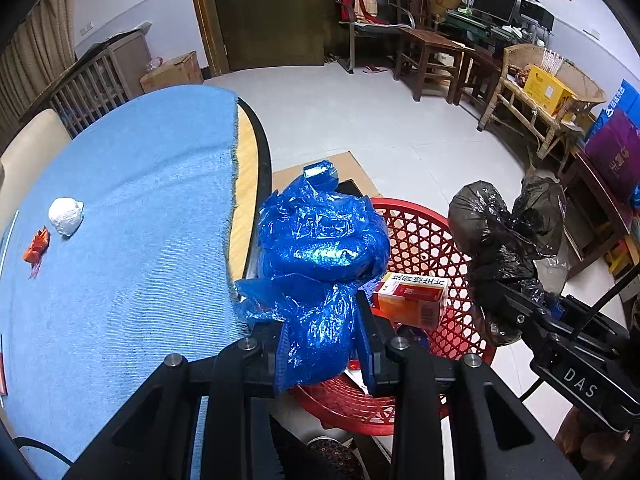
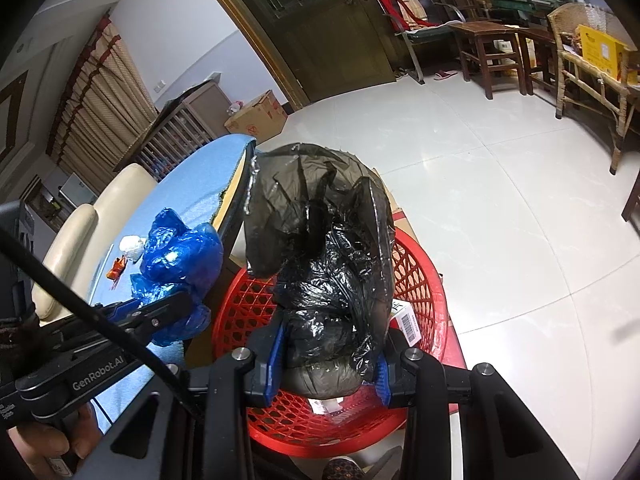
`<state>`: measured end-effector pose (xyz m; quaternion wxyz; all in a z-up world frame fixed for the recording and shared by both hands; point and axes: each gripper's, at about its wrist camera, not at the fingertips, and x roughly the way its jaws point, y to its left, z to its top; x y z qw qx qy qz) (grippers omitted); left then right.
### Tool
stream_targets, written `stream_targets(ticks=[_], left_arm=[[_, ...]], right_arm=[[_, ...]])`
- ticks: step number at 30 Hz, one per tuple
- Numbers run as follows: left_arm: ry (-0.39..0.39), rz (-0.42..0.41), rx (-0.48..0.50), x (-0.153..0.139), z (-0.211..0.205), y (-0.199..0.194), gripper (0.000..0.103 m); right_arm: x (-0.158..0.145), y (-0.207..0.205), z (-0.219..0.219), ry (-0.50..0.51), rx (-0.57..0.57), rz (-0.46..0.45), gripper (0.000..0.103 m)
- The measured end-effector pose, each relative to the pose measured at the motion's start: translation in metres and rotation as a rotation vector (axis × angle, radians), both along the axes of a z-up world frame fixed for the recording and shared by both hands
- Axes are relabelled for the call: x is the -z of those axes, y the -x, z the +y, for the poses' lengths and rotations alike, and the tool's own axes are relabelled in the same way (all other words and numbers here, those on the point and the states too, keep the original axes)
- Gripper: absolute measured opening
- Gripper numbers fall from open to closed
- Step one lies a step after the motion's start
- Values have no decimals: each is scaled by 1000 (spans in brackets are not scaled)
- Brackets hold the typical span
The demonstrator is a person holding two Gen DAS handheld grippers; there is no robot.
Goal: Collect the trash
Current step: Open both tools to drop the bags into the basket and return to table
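- Left wrist view: left hand-held gripper (image 1: 322,354) clamps a blue bag (image 1: 320,248) at the bench (image 1: 132,216) edge, beside the red basket (image 1: 424,240).
- Right hand-held gripper (image 2: 326,364) grips a black bag (image 2: 320,232) above that basket.
- Judged step: dropping; next, release both over the basket.

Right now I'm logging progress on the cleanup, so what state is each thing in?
Left hand-held gripper: shut on blue bag.
Blue bag: crumpled, held above basket edge.
Right hand-held gripper: shut on black bag.
Black bag: crumpled, held over basket.
Red basket: upright, holds orange box.
White wad: lying on table.
Orange scrap: lying on table.
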<state>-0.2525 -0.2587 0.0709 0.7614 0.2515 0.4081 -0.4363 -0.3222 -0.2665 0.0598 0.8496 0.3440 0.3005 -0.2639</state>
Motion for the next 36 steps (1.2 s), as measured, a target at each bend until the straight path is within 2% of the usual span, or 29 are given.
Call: stream_targets(ticks=[3,4,6,7,8,12,15,23,30,36], left_arm=[[-1,41,26,3,-4,-2,32],[-1,73,43,5,-5,-4,33],[-7,101,58,6,-8,-8,49],[-12,89,49,6,-7,-11,67],[-8,71,36,4,-5,-13,76],[30,58,5,-8,8,-28,76],[59,43,-56,-16,27,-49,76],[96,15,-281,-18,105,-120,76],[103,42,-478,0,178,-177,76],[117,57,-552,14,222,-206,76]], right_arm=[[1,0,-1,-15,11,4,41],[3,-1,-3,-30,14,1,58],[5,0,-8,-60,25,-10,84],[5,1,-8,-64,33,-12,85],[4,2,-9,-68,33,-20,85],[-2,5,-13,-56,52,-36,85],[-6,5,-15,-48,64,-40,85],[-12,-26,-9,-25,3,-16,85],[-26,-98,18,25,-139,15,85],[-32,-205,70,86,-337,40,85]])
